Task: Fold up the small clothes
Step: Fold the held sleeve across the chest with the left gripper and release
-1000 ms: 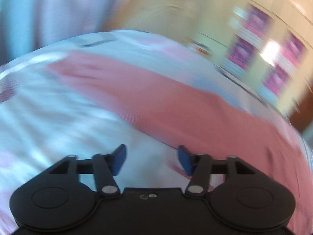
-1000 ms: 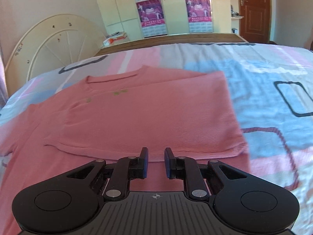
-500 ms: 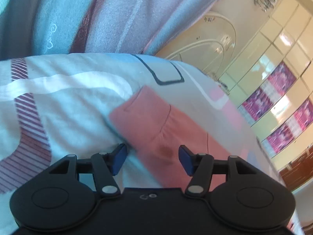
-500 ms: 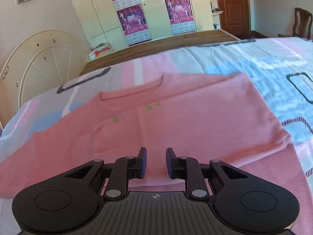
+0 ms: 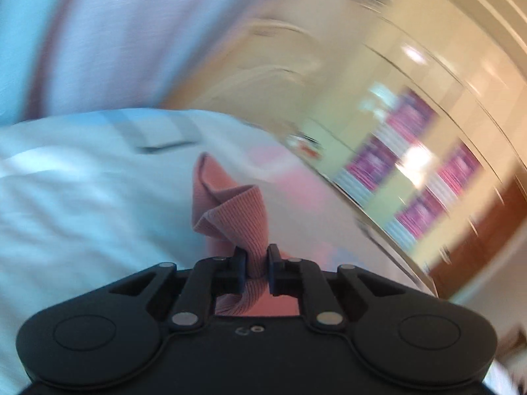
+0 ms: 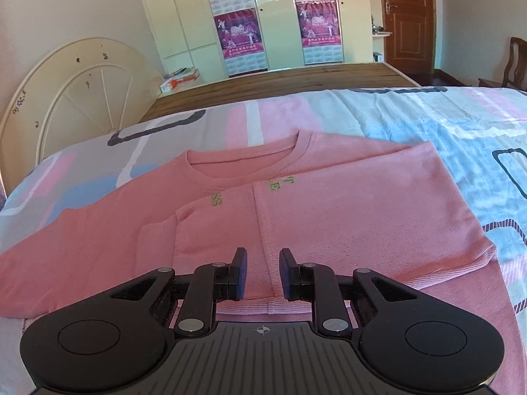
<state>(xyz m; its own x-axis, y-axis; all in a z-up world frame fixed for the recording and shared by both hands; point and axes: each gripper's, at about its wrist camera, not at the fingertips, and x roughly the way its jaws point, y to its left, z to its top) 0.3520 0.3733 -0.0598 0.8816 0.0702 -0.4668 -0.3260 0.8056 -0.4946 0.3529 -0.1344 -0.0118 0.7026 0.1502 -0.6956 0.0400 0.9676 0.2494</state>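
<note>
A pink long-sleeved shirt (image 6: 329,204) lies flat on the bed, neckline toward the far side, and its right side looks folded in over the body. Its other sleeve (image 6: 66,230) stretches out to the left. My right gripper (image 6: 263,263) hovers over the shirt's near hem, jaws a little apart with nothing between them. In the blurred left wrist view, my left gripper (image 5: 257,256) has its jaws closing on a pink ribbed sleeve end (image 5: 230,210). The cloth is pinched between the pads and stands up crumpled above them.
The patterned bedsheet (image 6: 428,125) spreads around the shirt. A cream headboard (image 6: 75,92) stands at the left and a wooden bed edge behind. A wardrobe with posters (image 6: 263,16), a brown door (image 6: 405,16) and a chair (image 6: 517,62) lie beyond.
The left jaws went from wide open around the sleeve end to closed on it, and that view swung and blurred. The right gripper moved in over the shirt toward the neckline.
</note>
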